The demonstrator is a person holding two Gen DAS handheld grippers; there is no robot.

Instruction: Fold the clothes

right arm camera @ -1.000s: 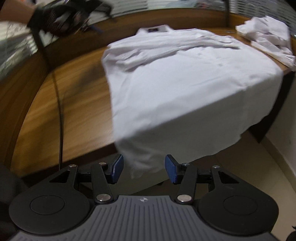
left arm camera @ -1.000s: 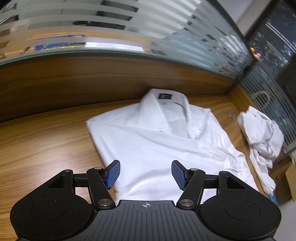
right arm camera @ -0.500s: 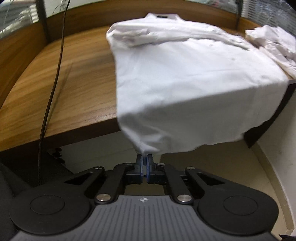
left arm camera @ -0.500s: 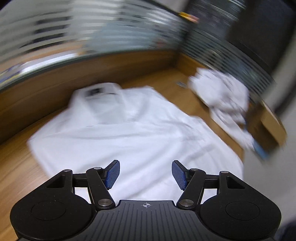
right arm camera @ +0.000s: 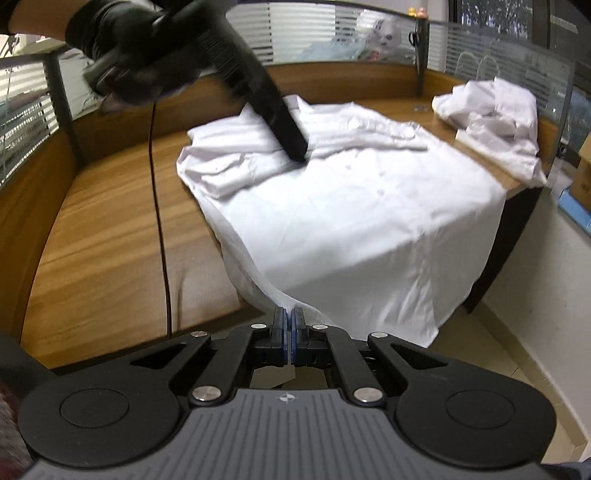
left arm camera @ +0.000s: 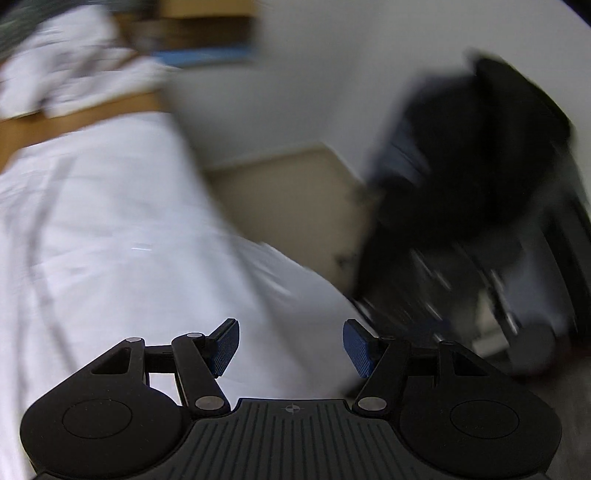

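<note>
My right gripper (right arm camera: 289, 325) pinches the shirt (right arm camera: 369, 221) hem at bottom centre; my left gripper (left arm camera: 290, 347) hangs wide and empty. I should grab the other corner and lift evenly.

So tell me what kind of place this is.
Probably an office. The shirt lies on a wooden desk with a raised wooden back, topped by striped frosted glass partitions; cardboard boxes stand beside it.
</note>
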